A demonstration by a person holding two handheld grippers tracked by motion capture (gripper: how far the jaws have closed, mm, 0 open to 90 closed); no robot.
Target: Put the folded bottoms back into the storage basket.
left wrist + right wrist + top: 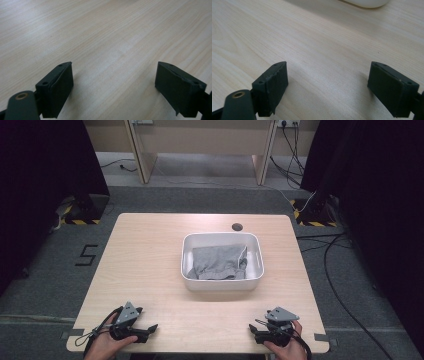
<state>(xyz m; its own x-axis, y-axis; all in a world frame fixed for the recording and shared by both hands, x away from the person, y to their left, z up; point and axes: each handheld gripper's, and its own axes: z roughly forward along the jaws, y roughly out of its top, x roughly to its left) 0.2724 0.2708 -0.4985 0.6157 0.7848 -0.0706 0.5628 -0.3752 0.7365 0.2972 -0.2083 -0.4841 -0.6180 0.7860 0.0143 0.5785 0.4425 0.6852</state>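
A grey cloth (219,261), soft and loosely folded, lies in the white tub (221,285), a smooth rounded-corner basin well ahead of both sets of jaws. It looks settled there, as if put away. The left gripper (148,329) and right gripper (254,330) rest low at the near edge of the pale wood-grain table (150,265), jaws spread wide and empty.

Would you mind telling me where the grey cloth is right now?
In the high view, the grey cloth lies crumpled inside the white tub at the table's centre, just below the dark round grommet.
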